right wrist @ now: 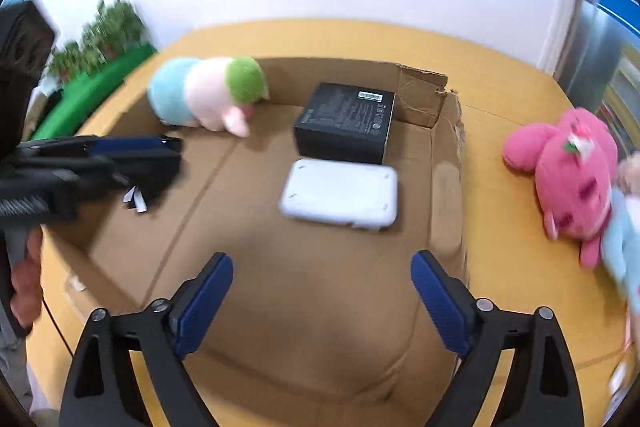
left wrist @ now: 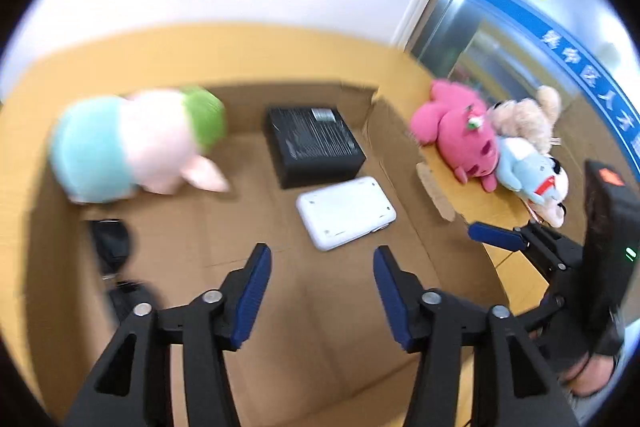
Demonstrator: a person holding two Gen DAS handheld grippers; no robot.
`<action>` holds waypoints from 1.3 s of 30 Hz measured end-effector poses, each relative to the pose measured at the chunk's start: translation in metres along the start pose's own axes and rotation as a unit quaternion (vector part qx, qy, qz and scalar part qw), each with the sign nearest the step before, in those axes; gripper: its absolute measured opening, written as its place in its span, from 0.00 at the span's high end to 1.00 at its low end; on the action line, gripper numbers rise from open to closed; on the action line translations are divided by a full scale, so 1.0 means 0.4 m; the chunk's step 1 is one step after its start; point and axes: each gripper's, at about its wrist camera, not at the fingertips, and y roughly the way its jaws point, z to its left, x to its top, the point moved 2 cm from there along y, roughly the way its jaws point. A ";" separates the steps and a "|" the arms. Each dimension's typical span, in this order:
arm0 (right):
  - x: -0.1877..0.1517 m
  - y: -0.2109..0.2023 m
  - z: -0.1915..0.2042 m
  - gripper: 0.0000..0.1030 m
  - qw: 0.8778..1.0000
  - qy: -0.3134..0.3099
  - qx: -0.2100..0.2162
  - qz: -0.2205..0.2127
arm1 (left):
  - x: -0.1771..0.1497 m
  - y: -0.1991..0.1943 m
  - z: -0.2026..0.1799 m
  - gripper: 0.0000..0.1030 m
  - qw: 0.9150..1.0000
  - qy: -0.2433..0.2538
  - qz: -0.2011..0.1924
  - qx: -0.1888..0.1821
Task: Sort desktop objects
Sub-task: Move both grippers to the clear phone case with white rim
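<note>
A shallow cardboard box lies open on the yellow table. Inside it are a blue, pink and green plush, a black carton, a flat white case and a small black pouch. My left gripper hangs open over the box floor, nothing between its fingers. My right gripper is also open and empty, above the near part of the box. A blue finger of the left gripper shows above the pouch.
To the right of the box, on the table, a pink plush, a beige plush and a light-blue and white plush lie in a heap. A white wall stands behind; green plants at far left.
</note>
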 end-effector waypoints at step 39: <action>-0.179 -0.252 0.254 0.07 0.985 0.008 -0.065 -0.161 | -0.268 -0.293 0.008 0.26 0.984 0.004 -0.141 0.110</action>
